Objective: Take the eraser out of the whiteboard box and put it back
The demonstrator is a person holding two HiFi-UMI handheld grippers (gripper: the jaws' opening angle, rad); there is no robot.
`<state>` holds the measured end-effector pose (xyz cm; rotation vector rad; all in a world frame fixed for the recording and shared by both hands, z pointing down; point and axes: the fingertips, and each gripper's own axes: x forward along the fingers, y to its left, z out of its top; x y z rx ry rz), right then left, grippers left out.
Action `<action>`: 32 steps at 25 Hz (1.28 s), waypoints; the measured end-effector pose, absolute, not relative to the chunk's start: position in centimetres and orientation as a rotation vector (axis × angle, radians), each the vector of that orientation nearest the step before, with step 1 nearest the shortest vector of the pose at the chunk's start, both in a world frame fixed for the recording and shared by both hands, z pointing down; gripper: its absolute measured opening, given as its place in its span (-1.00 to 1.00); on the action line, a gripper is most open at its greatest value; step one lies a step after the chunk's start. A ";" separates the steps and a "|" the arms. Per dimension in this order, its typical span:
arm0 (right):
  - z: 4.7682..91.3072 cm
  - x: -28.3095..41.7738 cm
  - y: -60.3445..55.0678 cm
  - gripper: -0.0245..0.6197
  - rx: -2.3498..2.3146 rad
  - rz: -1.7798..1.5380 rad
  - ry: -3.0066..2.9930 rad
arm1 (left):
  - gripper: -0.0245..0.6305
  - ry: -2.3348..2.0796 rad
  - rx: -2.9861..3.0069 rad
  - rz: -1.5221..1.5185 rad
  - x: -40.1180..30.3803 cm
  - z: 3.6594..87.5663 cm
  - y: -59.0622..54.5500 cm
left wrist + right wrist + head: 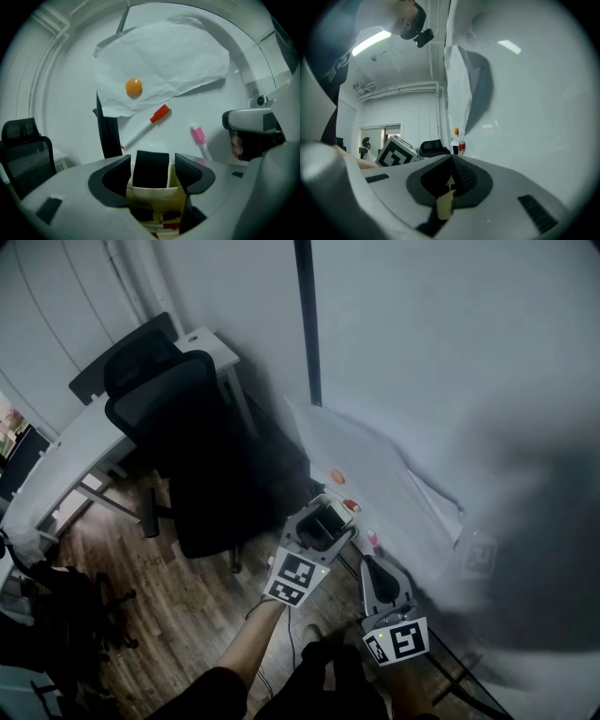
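While standing on end in the cream whiteboard box [152, 199], black eraser [150, 168] flanked but not gripped.

Left gripper [152, 165] spread wide to either side of it, with a narrow gap between each dark pad and the eraser's flanks; nothing clamped. Box directly below the jaws, eraser's top rising above its rim. Beyond, on the whiteboard [61, 103]: red-capped marker [149, 123] slanting, pink-capped marker [198, 138] to its right, both clear of the box. Above them, creased paper sheet [164, 61] pinned by an orange magnet [133, 87]. Right gripper [452, 164] just beside the left one, jaws pressed together tip to tip, nothing between the pads, aimed along the board. Behind both, black office chair [187, 427] and white desk [75, 456] on wood floor [187, 615].
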<state>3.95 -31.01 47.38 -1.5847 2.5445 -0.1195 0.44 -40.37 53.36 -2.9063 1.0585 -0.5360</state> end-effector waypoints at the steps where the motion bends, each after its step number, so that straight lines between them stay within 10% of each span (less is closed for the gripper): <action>1: 47.4 4.0 -31.0 -0.91 -1.585 -0.122 2.543 | -0.12 1.050 -2.910 -0.554 0.6 53.5 -40.6; 32: 46.2 4.0 -31.6 -0.91 -1.539 -0.096 2.545 | -0.20 1.070 -2.847 -0.397 -0.2 49.9 -39.7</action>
